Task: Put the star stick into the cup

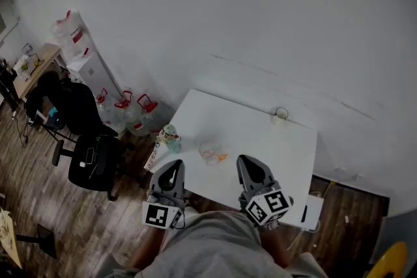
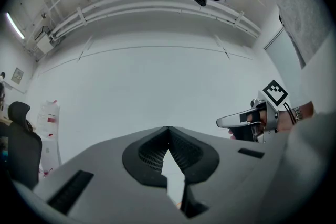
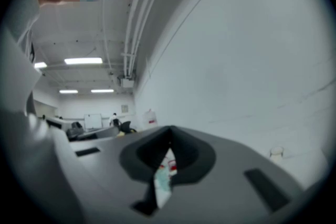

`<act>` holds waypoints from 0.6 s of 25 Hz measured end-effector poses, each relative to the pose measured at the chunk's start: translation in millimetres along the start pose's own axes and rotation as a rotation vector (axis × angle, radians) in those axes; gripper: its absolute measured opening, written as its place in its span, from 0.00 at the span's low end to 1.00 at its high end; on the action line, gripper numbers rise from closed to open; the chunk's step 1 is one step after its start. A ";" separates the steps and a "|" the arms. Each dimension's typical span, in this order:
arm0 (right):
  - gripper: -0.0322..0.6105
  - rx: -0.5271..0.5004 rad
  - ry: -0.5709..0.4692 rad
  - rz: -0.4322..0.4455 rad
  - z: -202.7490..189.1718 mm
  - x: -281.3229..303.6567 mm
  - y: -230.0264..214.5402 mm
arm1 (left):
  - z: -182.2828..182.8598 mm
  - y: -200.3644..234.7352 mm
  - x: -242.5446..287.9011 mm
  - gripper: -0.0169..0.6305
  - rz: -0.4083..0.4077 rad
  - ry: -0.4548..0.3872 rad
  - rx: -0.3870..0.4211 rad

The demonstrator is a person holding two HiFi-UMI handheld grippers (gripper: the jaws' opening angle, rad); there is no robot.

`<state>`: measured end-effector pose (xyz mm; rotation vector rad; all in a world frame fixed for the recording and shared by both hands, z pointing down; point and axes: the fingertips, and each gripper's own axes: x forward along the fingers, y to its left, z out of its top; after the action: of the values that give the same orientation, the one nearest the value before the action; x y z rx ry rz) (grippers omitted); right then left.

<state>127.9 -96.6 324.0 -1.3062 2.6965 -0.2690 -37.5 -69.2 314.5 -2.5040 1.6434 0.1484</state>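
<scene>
A clear cup [image 1: 208, 153] stands near the middle of the white table [image 1: 287, 153], with a small orange thing [image 1: 222, 157] lying at its right side; it is too small to tell whether that is the star stick. My left gripper [image 1: 174, 167] hovers over the table's near edge, left of the cup, shut and empty. My right gripper [image 1: 247, 162] is to the right of the cup, also shut with nothing held. In the left gripper view the jaws [image 2: 168, 129] meet at the tip and the right gripper [image 2: 251, 121] shows beside them. In the right gripper view the jaws [image 3: 169, 129] are closed.
A teal and white mug-like object [image 1: 169, 137] sits at the table's left edge. A small glass [image 1: 280, 114] stands at the far edge, also in the right gripper view [image 3: 276, 152]. Office chairs [image 1: 91, 159] and water jugs [image 1: 130, 107] stand left of the table. A white wall rises behind.
</scene>
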 end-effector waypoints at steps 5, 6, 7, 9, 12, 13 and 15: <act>0.10 -0.006 0.002 0.015 0.9 3.1 6.0 | 4.9 3.1 -4.4 0.07 0.019 -0.012 -0.012; 0.10 -0.006 0.001 0.018 0.6 3.0 7.6 | 4.6 3.1 -5.9 0.07 0.021 -0.010 -0.011; 0.10 -0.004 0.002 0.022 -0.4 2.5 9.2 | 3.6 2.7 -7.9 0.07 0.023 -0.005 -0.009; 0.10 -0.002 0.009 0.028 -2.8 2.5 11.6 | 0.6 2.3 -11.3 0.07 0.026 0.005 -0.005; 0.10 -0.006 0.025 0.032 -6.8 5.3 12.3 | -2.8 3.4 -12.3 0.07 0.033 0.011 -0.009; 0.10 -0.008 0.031 0.031 -8.9 5.5 12.6 | -3.4 3.3 -13.0 0.07 0.037 0.013 -0.016; 0.10 -0.012 0.040 0.030 -12.4 5.2 13.6 | -5.2 2.4 -15.0 0.07 0.043 0.021 -0.029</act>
<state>111.9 -91.0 332.9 -1.2757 2.7529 -0.2790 -45.6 -57.5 321.8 -2.5013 1.7160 0.1520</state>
